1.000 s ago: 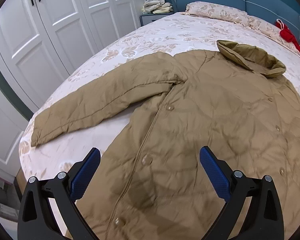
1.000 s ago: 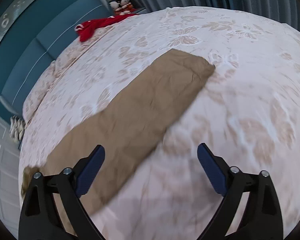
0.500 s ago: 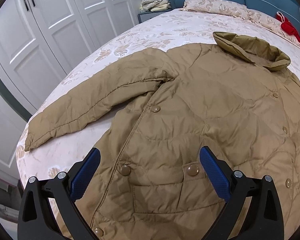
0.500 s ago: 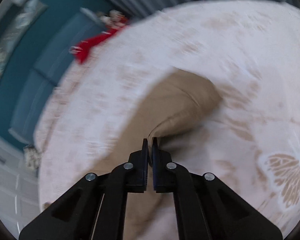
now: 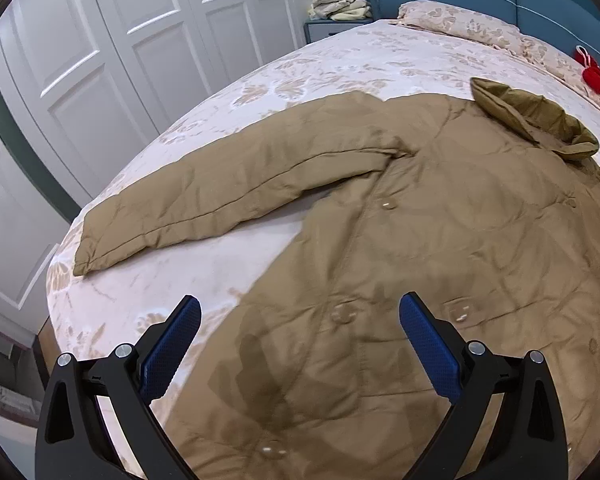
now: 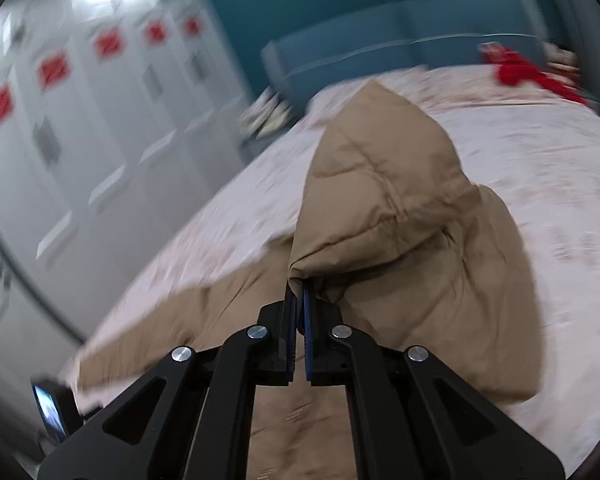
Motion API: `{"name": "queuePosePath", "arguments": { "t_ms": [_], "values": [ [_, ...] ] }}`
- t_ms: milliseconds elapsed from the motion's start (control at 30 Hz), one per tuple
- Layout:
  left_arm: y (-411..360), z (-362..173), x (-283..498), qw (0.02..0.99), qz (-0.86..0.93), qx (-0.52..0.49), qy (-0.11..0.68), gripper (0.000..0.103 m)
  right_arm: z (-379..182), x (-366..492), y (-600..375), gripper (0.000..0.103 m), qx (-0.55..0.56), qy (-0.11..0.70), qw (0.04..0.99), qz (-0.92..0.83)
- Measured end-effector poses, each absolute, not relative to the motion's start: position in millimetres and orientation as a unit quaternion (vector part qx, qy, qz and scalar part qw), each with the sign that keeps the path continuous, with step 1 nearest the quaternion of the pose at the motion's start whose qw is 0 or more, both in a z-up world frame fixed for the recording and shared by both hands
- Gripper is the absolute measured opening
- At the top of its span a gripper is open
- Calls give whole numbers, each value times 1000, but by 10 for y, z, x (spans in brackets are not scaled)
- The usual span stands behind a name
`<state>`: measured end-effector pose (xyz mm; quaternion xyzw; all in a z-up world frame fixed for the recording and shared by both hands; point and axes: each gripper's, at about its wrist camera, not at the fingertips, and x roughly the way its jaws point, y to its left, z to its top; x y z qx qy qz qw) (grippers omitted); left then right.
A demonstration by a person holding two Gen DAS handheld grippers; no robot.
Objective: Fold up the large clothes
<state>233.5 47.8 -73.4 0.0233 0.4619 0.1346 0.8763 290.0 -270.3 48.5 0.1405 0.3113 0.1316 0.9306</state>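
Pinching the sleeve [image 6: 380, 184] with my right gripper [image 6: 299, 296], clamped on its cuff and lifted off the bed [image 6: 540, 168]. Left gripper [image 5: 300, 320] hangs wide open over the coat [image 5: 440, 240], which lies spread flat there.

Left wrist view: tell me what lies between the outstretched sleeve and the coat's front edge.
Only a bare wedge of floral bedspread lies between the sleeve and the coat front. Nothing else rests there; the left wrist view shows it.

Bed [image 5: 340, 60] bears coat [image 5: 460, 260], pillow [image 5: 460, 24], perhaps red cloth [image 5: 596, 80]
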Motion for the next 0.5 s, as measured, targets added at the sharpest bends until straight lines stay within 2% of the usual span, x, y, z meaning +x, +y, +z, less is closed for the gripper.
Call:
{"name": "queuePosePath", "arguments": {
  "t_ms": [200,267,367,400,433,500],
  "values": [
    [733,-782,2325,871,129,-3,473,97,-377,2994,-1612,2,83,421,887,173],
    [780,-793,2345,870,125,-14,477,97,-572,2962,-1422,7,63,444,877,172],
    [827,-794,2382,870,106,-41,479,97,-740,2831,-1429,21,85,459,869,166],
    [825,-789,2394,871,101,-47,479,97,-731,2826,-1487,35,104,459,865,173],
    [815,-772,2417,871,92,-56,480,97,-697,2789,-1533,46,127,459,861,181],
    [763,-730,2447,872,77,-69,479,97,-616,2664,-1636,47,147,452,861,181]
  ]
}}
